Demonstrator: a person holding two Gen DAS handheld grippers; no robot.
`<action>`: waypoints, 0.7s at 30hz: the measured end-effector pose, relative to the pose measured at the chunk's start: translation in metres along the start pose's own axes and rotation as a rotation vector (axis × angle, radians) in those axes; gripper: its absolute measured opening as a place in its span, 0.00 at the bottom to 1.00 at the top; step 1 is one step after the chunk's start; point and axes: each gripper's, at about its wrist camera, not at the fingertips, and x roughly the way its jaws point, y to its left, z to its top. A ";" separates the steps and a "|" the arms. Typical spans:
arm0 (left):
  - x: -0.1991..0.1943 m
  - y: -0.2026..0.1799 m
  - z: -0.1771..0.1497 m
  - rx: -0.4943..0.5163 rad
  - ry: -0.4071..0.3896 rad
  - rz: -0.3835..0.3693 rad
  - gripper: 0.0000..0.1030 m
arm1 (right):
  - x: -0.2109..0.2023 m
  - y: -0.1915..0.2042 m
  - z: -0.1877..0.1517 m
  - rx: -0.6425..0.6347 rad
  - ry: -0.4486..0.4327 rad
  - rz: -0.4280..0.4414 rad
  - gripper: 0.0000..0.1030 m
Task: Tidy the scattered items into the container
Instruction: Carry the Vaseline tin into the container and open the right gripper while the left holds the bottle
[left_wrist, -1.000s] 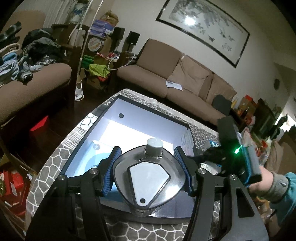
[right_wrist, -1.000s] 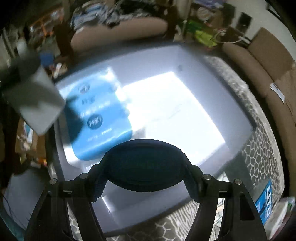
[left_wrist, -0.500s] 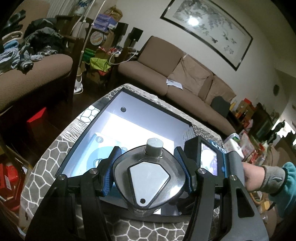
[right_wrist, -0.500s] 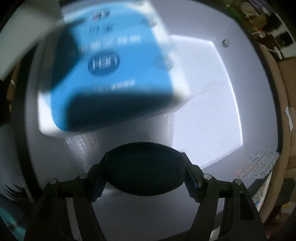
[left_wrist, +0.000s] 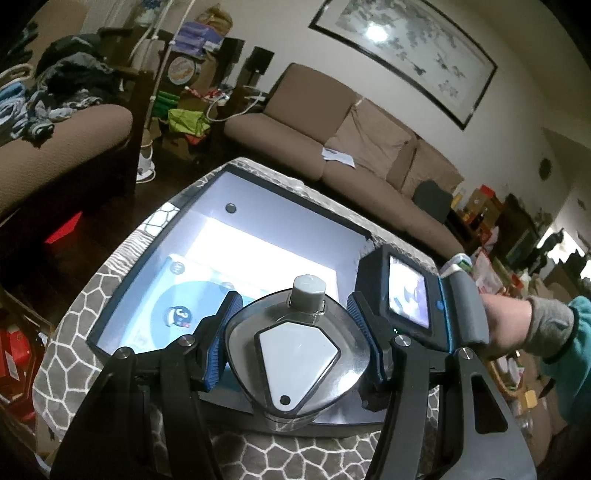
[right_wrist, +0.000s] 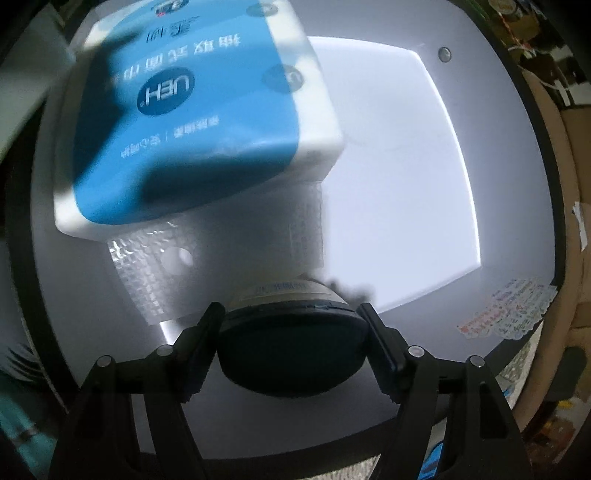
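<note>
Left hand-held gripper (left_wrist: 295, 343) is clamped by its blue pads on a clear, rounded-triangular bottle with a grey cap and a pale lid plate (left_wrist: 295, 354), holding it above the near rim of the shallow white tray with a dark frame (left_wrist: 295, 206), which serves as the container. It seems to wait there so the other item can go in first.

Right hand-held gripper (right_wrist: 291, 347) points down into that white tray (right_wrist: 406, 166) and grips a round tub with a dark navy lid and a pale labelled body (right_wrist: 291, 350) across its width; the tub's base is at or just above the tray floor, though contact cannot be confirmed. It sits just beside the blue-and-white soft pack of tissues (right_wrist: 192, 122) already lying inside, probably to keep the rest of the floor free.

A person's hand (left_wrist: 506, 325) in a grey cuff and teal sleeve carries the right tool, seen from the left wrist view. The tray rests on a desk under a grey honeycomb-patterned cloth (left_wrist: 74, 343).
</note>
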 end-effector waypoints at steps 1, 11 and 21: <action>0.001 -0.003 0.000 0.006 0.006 -0.001 0.54 | -0.005 -0.004 -0.001 0.013 -0.009 0.024 0.72; 0.025 -0.047 -0.004 0.075 0.109 -0.063 0.54 | -0.112 -0.052 -0.060 0.281 -0.395 0.129 0.72; 0.038 -0.084 -0.028 0.168 0.084 -0.085 0.53 | -0.135 -0.059 -0.070 0.479 -0.634 0.528 0.73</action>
